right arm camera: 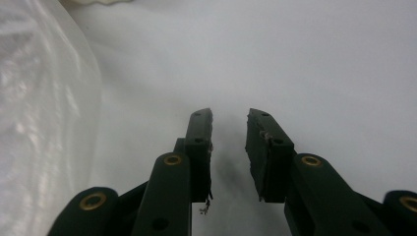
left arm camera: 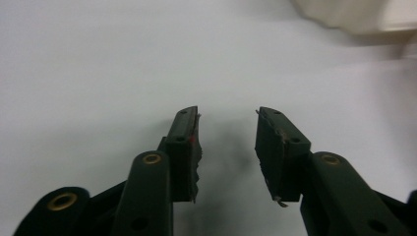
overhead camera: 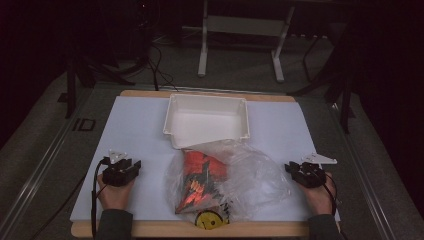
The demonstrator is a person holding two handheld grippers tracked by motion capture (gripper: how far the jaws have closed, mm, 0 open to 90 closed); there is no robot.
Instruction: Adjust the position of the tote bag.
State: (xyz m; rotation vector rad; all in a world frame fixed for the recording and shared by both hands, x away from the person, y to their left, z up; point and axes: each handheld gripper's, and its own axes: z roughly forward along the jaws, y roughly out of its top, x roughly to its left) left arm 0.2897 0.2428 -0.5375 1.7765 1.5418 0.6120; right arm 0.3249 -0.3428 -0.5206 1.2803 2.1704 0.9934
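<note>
While your two grippers rest at the near corners of the white sheet [overhead camera: 135,125], a clear plastic bag [overhead camera: 250,175] lies between them.

From the sheet's centre, the empty white tray [overhead camera: 207,120] sits at 12 o'clock, its near rim touching or just overlapped by the bag, which spreads toward 6 o'clock. Inside the bag you can see an orange-red and black printed item [overhead camera: 200,185], with a yellow round thing [overhead camera: 210,220] at the table's near edge. Your left gripper [left arm camera: 227,128], at 8 o'clock, has its jaws parted over bare sheet, gripping nothing; a corner of the tray shows at 1 o'clock in its view. Your right gripper [right arm camera: 229,127], at 4 o'clock, also has its jaws parted and unloaded, with the bag's film just to its left, apart from the jaws.
</note>
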